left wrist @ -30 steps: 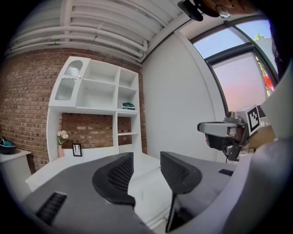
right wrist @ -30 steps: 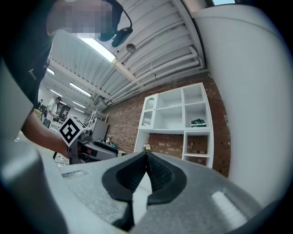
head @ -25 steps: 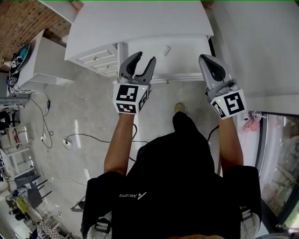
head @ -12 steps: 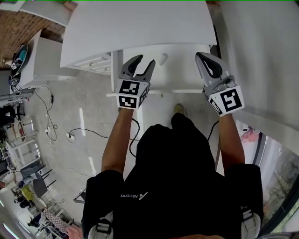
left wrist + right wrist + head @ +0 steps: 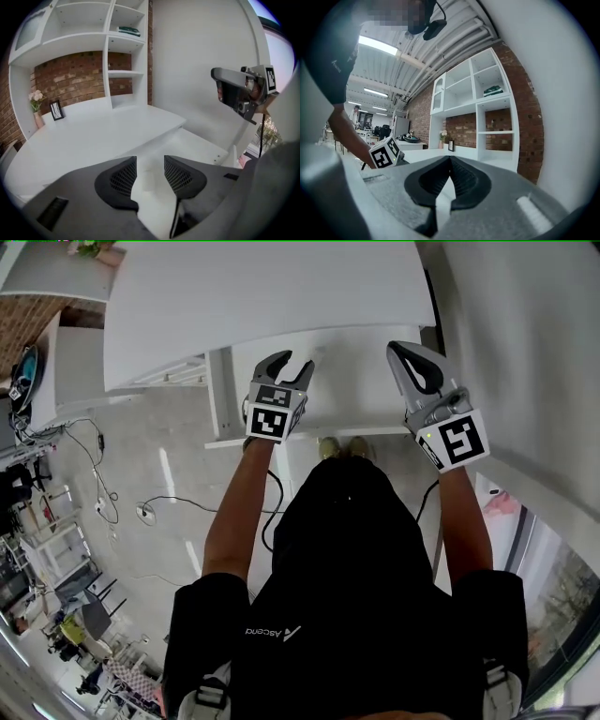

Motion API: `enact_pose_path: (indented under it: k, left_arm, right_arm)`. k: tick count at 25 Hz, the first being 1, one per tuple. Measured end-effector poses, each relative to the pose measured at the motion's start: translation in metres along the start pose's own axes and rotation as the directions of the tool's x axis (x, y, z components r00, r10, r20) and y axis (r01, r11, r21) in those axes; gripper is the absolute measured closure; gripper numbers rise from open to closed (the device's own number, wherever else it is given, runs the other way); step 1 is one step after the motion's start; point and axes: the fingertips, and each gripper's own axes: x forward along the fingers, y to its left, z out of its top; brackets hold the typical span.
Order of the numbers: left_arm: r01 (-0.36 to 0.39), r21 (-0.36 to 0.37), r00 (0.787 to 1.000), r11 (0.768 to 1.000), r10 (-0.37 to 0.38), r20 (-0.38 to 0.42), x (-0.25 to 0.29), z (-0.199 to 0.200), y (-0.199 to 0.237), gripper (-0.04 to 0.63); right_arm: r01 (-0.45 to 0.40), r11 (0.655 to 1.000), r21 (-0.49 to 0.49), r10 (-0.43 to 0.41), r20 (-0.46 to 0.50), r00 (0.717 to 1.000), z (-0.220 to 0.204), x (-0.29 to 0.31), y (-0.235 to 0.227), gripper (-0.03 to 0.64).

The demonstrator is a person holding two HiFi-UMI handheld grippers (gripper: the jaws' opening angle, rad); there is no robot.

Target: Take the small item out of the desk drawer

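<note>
The white desk (image 5: 272, 296) fills the top of the head view, and its shallow drawer (image 5: 352, 381) stands pulled out toward me. My left gripper (image 5: 289, 364) hangs open over the drawer's left part, with nothing clearly between its jaws (image 5: 150, 161); only pale drawer floor (image 5: 197, 145) shows there. My right gripper (image 5: 396, 351) is shut and empty, raised over the drawer's right end (image 5: 450, 161). I cannot make out the small item in any view.
A white drawer unit (image 5: 178, 376) stands under the desk's left side, and a low white cabinet (image 5: 66, 371) is further left. Cables (image 5: 141, 512) trail on the floor. A white wall (image 5: 525, 352) closes the right. Shelves on brick (image 5: 122, 51) rise behind the desk, with a picture frame (image 5: 56, 110).
The left gripper has moved forward over the drawer and the view has closed in on the desk. A small pale item seen in the drawer earlier no longer shows.
</note>
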Motion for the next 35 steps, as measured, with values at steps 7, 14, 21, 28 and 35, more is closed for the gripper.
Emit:
enact_pose_path:
  k: [7,14,21,28,35]
  left_arm:
    - [0.022,0.016,0.99,1.0,-0.02,-0.143,0.062,-0.042,0.006,0.417]
    - [0.046,0.016,0.967,0.999,-0.041,-0.253,0.105,-0.077,0.01,0.417]
    - [0.07,0.011,0.941,0.998,-0.062,-0.334,0.125,-0.103,0.008,0.417]
    - [0.085,0.009,0.932,0.996,-0.076,-0.353,0.136,-0.112,0.008,0.417]
    - [0.088,-0.002,0.94,0.996,-0.084,-0.331,0.126,-0.104,0.007,0.425]
  right_arm:
    - [0.015,1.0,0.009,-0.015,-0.029,0.999,-0.029,0.004,-0.013,0.617]
    - [0.027,0.999,0.031,-0.025,-0.06,0.998,-0.052,0.007,-0.016,0.617]
    - [0.046,0.998,0.047,-0.042,-0.086,0.995,-0.068,0.006,-0.021,0.617]
    - [0.062,0.996,0.058,-0.055,-0.103,0.993,-0.082,0.004,-0.024,0.617]
    - [0.063,0.995,0.082,-0.053,-0.115,0.992,-0.08,0.004,-0.02,0.617]
